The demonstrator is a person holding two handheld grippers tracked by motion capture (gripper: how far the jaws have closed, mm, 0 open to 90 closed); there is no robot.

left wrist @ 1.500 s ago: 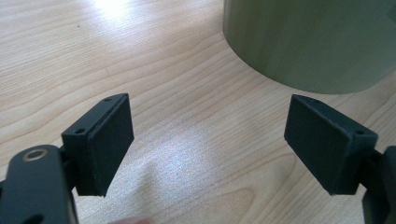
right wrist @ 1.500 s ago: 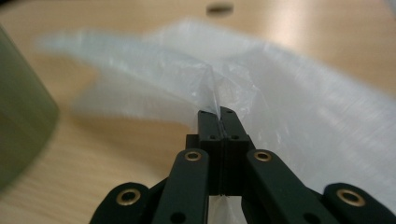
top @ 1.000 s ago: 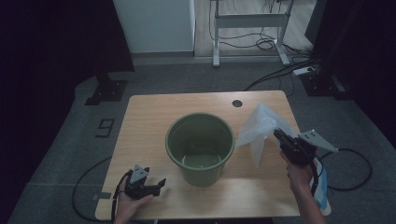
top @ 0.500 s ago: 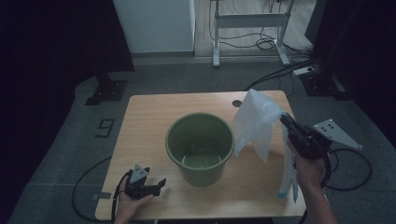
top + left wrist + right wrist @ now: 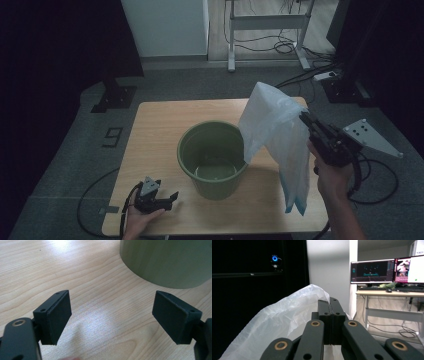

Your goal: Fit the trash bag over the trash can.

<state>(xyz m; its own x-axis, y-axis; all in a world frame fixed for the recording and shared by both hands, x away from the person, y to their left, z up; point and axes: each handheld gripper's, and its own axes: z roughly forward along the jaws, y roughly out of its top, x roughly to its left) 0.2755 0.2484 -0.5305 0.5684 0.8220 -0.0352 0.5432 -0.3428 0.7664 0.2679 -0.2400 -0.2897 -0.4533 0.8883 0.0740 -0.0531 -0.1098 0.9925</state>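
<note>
The right tongs (image 5: 303, 116) pinch the plastic bag (image 5: 276, 135) high beside the green bucket (image 5: 214, 157), probably to line it, while the left tongs (image 5: 111, 315) wait spread on the table (image 5: 155, 130).

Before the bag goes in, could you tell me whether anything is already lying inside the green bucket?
No, in the high view the green bucket shows only its bare bottom, and the plastic bag hangs beside it from the right gripper.

Legible markings: one.
Numeral "9" on a floor marker (image 5: 112, 136) left of the tabletop; monitor text unreadable.
</note>
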